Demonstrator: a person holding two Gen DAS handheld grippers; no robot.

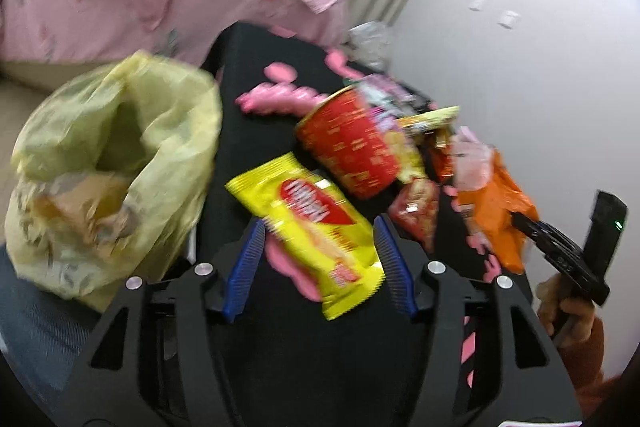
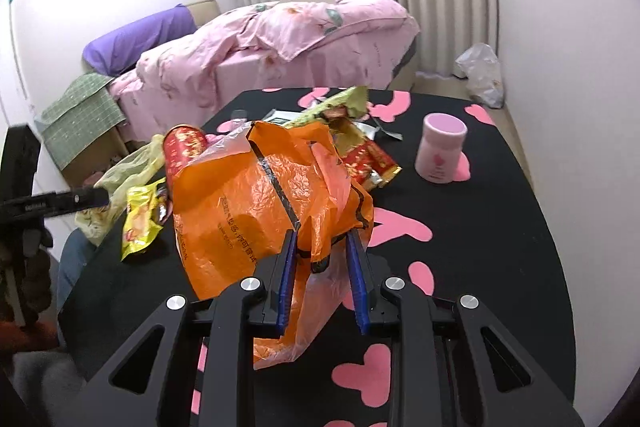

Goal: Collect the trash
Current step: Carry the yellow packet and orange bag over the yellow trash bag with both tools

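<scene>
In the left wrist view my left gripper (image 1: 320, 227) is open above a yellow snack packet (image 1: 316, 223) that lies between its blue fingers on the black table (image 1: 256, 131). A red paper cup (image 1: 352, 143) lies on its side just beyond. A yellow-green trash bag (image 1: 108, 163) hangs open at the table's left edge. In the right wrist view my right gripper (image 2: 324, 243) is open, with an orange plastic bag (image 2: 256, 203) lying between its fingers. The red cup (image 2: 184, 147), the yellow packet (image 2: 140, 219) and a red wrapper (image 2: 368, 163) lie around the bag.
A pink lidded jar (image 2: 440, 151) stands upright on the table's right side. Green and silver wrappers (image 2: 340, 107) lie at the far side. A bed with pink bedding (image 2: 272, 43) stands behind the table. A clear plastic bag (image 2: 480, 71) sits on the floor by the wall.
</scene>
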